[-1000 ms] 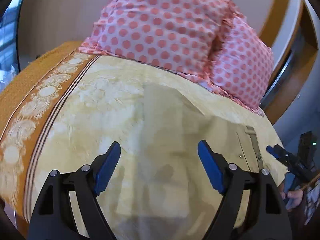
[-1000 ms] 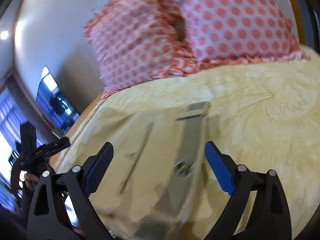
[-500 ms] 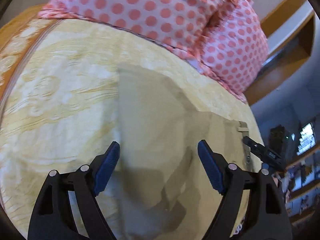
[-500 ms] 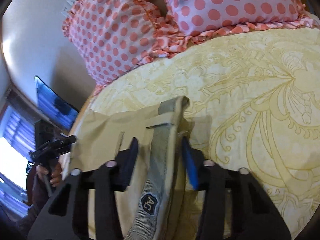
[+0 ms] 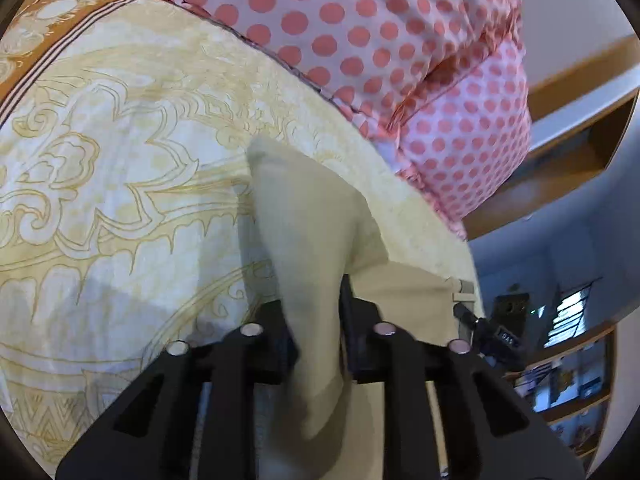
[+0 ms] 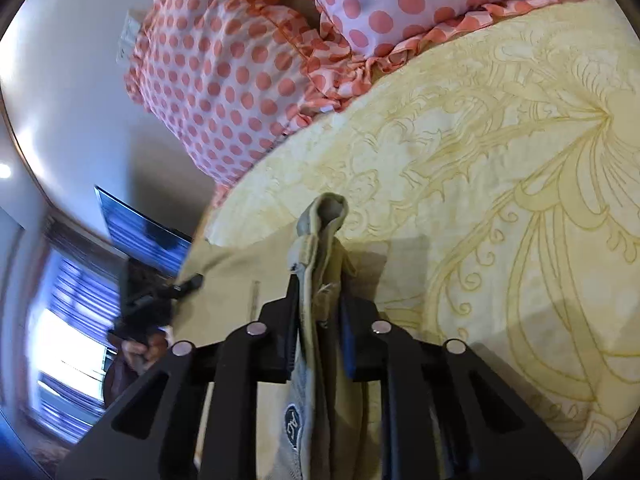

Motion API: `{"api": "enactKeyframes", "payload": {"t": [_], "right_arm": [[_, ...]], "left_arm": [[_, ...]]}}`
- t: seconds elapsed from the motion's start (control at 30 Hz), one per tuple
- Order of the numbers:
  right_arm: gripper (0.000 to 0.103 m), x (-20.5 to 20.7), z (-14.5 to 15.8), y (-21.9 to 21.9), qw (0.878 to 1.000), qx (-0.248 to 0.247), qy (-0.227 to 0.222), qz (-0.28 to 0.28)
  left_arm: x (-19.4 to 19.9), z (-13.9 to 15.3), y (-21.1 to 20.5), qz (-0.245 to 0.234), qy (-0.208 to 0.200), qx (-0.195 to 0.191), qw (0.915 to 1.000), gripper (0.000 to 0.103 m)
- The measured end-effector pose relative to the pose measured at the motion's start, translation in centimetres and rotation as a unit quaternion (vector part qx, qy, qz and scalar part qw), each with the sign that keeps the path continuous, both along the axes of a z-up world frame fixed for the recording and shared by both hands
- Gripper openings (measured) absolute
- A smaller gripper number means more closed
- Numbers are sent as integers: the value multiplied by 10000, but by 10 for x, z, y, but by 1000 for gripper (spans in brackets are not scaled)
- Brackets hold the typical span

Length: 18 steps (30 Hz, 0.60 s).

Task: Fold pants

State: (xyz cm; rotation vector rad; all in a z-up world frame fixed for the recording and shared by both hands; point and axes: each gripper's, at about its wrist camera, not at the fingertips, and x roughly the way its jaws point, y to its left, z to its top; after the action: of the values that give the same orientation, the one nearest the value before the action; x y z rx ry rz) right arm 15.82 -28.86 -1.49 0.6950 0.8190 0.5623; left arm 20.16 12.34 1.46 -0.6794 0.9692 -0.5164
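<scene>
Left wrist view has our left gripper (image 5: pixel 316 344) and right gripper (image 6: pixel 320 320) both clamped on the beige cotton pants (image 5: pixel 308 216) below the polka-dot pillows (image 5: pixel 384 40), gripping done; next we judge a joint lift-and-fold.

Matt beige cloth pants (image 5: pixel 308 216); matt patterned bedspread (image 5: pixel 120 184).

Lying on bedspread (image 5: pixel 120 208): pants (image 5: pixel 304 216), pillows (image 5: pixel 360 32) behind; left gripper (image 5: pixel 316 320) and right gripper (image 6: pixel 320 312) gripping opposite ends.
</scene>
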Motion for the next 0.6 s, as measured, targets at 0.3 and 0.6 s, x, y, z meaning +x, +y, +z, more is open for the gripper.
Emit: {"api": "enactKeyframes", "payload": {"t": [0.3, 0.6], "right_arm": [[14, 56, 37, -13, 9989, 282, -330, -185], [31, 117, 12, -23, 9952, -511, 249, -799]], "left_arm": [[59, 35, -19, 258, -363, 475, 9979, 14], [123, 5, -34, 763, 44, 862, 9933, 23]]}}
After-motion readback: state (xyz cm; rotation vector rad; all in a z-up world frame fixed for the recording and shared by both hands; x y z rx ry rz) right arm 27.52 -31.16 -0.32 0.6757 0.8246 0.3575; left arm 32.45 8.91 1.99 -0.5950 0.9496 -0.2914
